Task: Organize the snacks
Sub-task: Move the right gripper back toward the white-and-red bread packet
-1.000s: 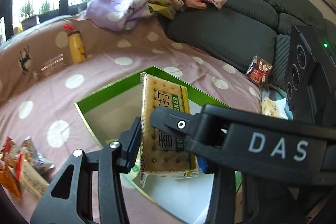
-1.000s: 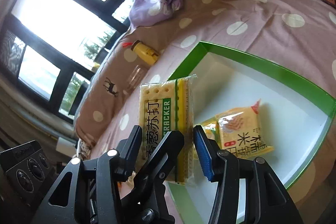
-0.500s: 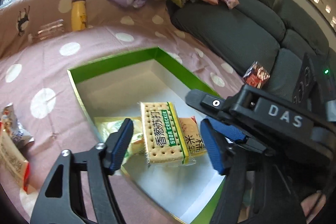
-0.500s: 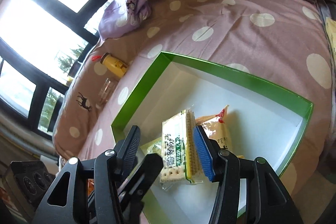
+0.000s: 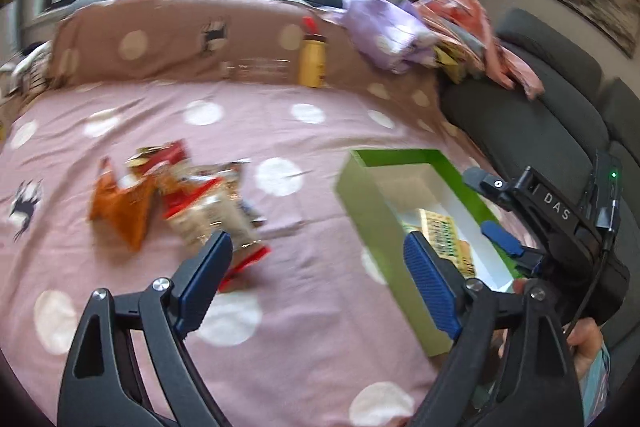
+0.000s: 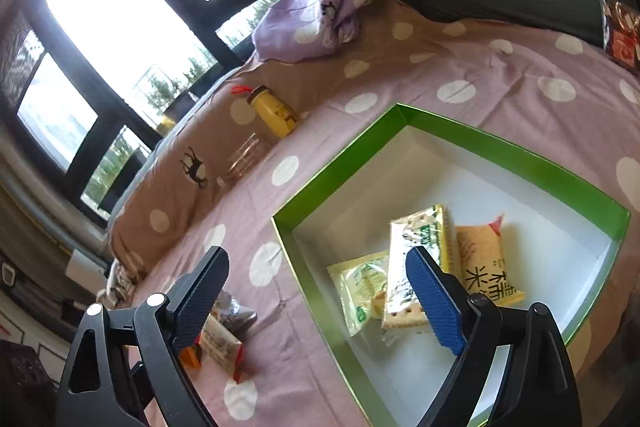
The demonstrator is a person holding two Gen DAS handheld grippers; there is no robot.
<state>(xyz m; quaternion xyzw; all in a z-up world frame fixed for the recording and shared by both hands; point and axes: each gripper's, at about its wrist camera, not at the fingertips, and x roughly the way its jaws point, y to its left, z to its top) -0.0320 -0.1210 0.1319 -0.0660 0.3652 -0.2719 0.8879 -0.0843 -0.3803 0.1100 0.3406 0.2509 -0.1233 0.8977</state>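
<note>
Half a second ago my right fingers (image 6: 434, 303) pinched the cracker pack (image 6: 416, 267); now it lies loose in the green box (image 6: 500, 151), leaning on the pale green packet (image 6: 358, 291) with the yellow rice packet (image 6: 486, 263) touching its other side. Both of my right fingers are spread wide with nothing between them, hanging over the box's near corner. My left gripper (image 5: 320, 291) has swung away from the box and now faces the polka-dot cloth (image 5: 240, 131) beside it. Its fingers (image 5: 204, 283) are spread too, and hold nothing. Ahead of them, well apart from the box's left wall (image 5: 372, 227), sits the loose snack pile (image 5: 176, 195): an orange bag and red-and-clear packets, blurred by motion so I cannot read them. From the left view only a sliver of the cracker pack (image 5: 440, 231) shows inside the box, and my right gripper (image 5: 500, 239) hangs over the box's right side. Beyond the box, at the far edge of the cloth, stands a yellow bottle (image 6: 274, 115), with a clear glass (image 6: 246, 157) just beside it and a purple bundle (image 6: 316, 19) farther on, toward the sofa (image 5: 532, 123).
</note>
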